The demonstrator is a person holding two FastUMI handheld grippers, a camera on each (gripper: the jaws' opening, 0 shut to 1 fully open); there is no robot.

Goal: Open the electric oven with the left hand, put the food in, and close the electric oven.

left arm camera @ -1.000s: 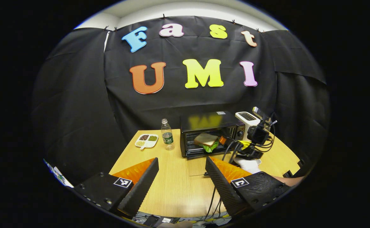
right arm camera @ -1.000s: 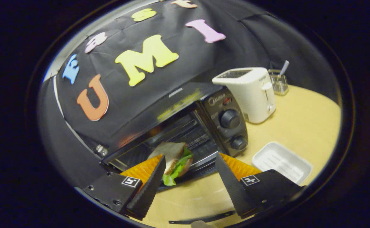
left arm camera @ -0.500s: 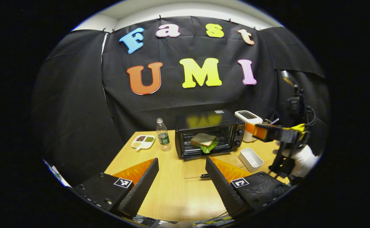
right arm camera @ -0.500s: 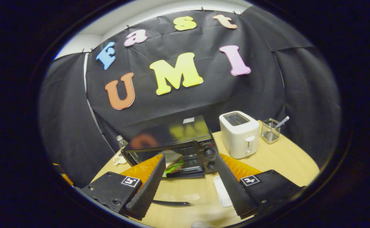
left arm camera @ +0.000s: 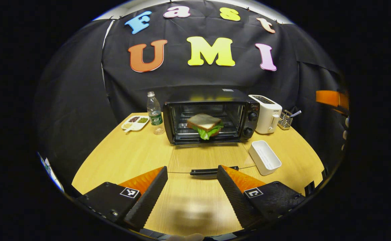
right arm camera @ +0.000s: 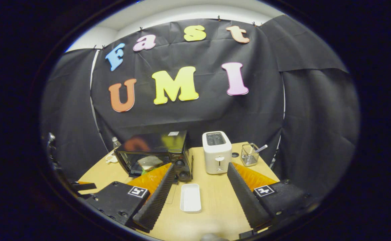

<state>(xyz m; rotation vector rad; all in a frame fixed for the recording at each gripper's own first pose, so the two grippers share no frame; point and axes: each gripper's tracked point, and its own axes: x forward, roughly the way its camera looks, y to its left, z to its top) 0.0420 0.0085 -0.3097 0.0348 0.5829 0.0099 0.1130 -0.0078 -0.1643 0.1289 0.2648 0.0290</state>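
Note:
The black electric oven (left arm camera: 249, 115) stands at the back of the wooden table with its glass door folded down flat, the door handle (left arm camera: 214, 171) nearest me. A sandwich (left arm camera: 205, 124) with green lettuce lies on the rack inside. My left gripper (left arm camera: 192, 197) is open and holds nothing, low over the table just short of the handle. My right gripper (right arm camera: 199, 197) is open too, held back from the oven (right arm camera: 158, 152), where the sandwich (right arm camera: 150, 163) shows inside. Part of the right gripper (left arm camera: 331, 98) shows at the far right edge of the left gripper view.
A white toaster (left arm camera: 265, 113) and a wire utensil holder (left arm camera: 285, 118) stand right of the oven. A white tray (left arm camera: 265, 157) lies in front of them. Left of the oven are a water bottle (left arm camera: 154, 112) and a divided snack dish (left arm camera: 135, 123).
The right gripper let go of the sandwich in the oven and pulled back up and to the right. The left gripper came closer to the oven, up to the door handle.

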